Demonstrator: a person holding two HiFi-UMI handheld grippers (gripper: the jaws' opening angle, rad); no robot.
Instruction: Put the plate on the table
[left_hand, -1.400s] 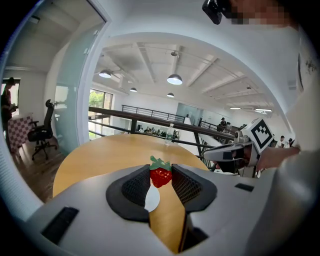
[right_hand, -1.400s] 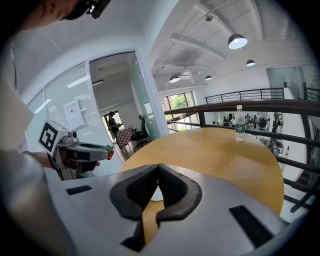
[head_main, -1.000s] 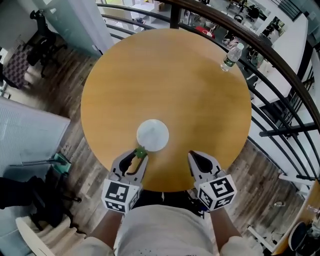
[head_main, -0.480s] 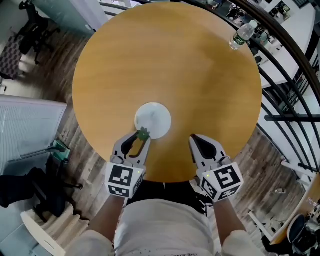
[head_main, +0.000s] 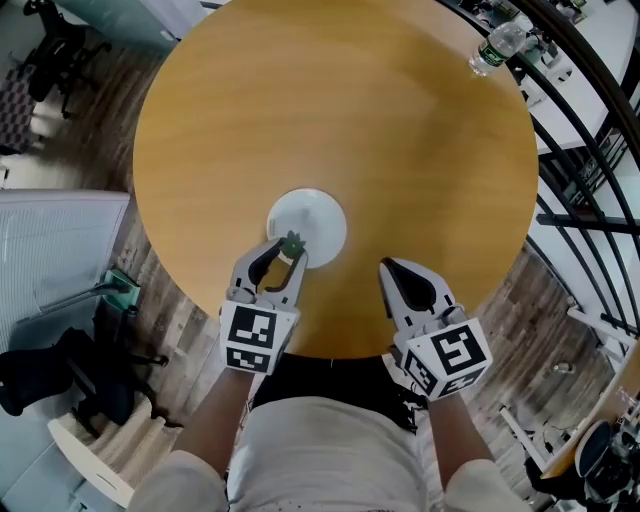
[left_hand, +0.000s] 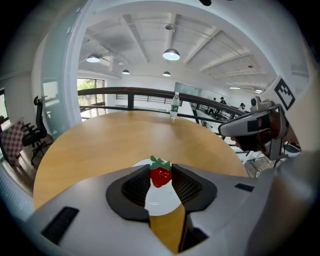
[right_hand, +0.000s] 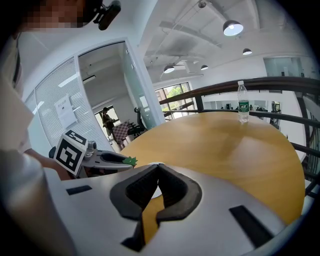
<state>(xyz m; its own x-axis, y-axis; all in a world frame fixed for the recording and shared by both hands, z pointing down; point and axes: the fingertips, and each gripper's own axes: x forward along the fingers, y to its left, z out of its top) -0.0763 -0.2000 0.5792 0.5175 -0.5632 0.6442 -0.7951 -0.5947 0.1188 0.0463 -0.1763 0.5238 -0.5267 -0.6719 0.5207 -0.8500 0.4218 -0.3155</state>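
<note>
- The plate (head_main: 312, 218) is small, round and plain white. It lies flat on the near half of the round wooden table (head_main: 400, 130), well apart from the water bottle (head_main: 497, 45) at the far right edge.
- The left gripper (head_main: 287, 251) has its 2 jaws partly apart and clamped on a small red strawberry (head_main: 292, 245) with a green leafy top. In the left gripper view the berry (left_hand: 161, 176) sits between the dark pads (left_hand: 137, 186) with the plate showing white behind it. Whether the berry touches the plate cannot be told.
- The right gripper (head_main: 386, 266) has its jaws closed tip to tip with nothing between them. It is over the table's near edge, to the right of the plate and apart from it.
- Compared with 1 second earlier, both grippers are lower and further in over the table. The strawberry, then just at the plate's near-left rim, now overlaps the plate inside that rim. The left jaws keep the same spread, the right jaws remain closed, and the plate has not shifted on the table.
</note>
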